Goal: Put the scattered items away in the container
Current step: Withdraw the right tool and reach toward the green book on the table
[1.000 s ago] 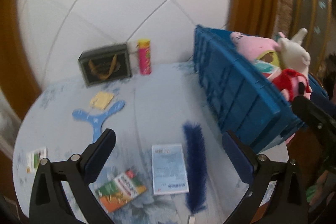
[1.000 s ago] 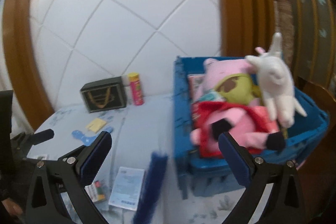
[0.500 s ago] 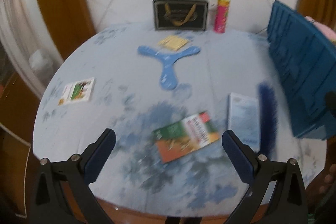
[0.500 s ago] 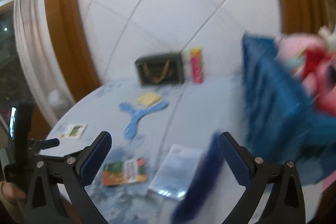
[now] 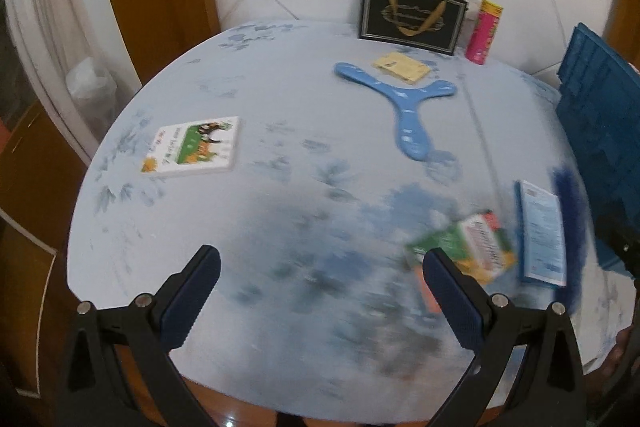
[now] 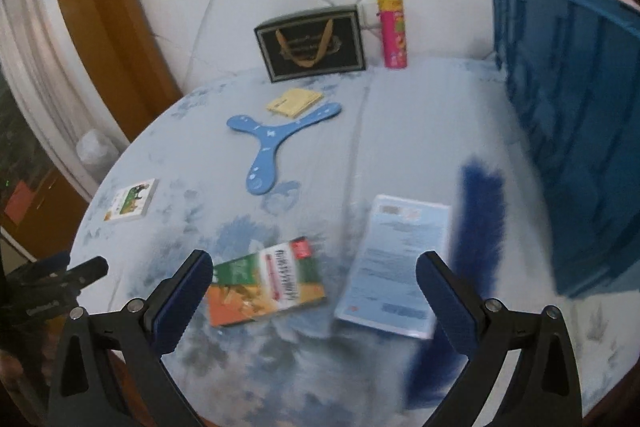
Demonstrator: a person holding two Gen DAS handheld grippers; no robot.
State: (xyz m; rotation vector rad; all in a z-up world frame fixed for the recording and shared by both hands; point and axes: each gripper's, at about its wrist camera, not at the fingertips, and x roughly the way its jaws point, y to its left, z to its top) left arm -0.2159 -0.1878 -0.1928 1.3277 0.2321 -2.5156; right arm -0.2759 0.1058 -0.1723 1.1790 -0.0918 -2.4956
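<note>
Gaping wide and empty, both claws (image 5: 316,281) (image 6: 314,285) face a ribbed blue crate (image 6: 568,131)

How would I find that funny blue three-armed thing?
Look at the round table with the pale blue cloth. Go toward the black gift bag at the wall; just in front lies a yellow card. Beside it is the boomerang, flat, light blue, the only three-armed shape.
</note>
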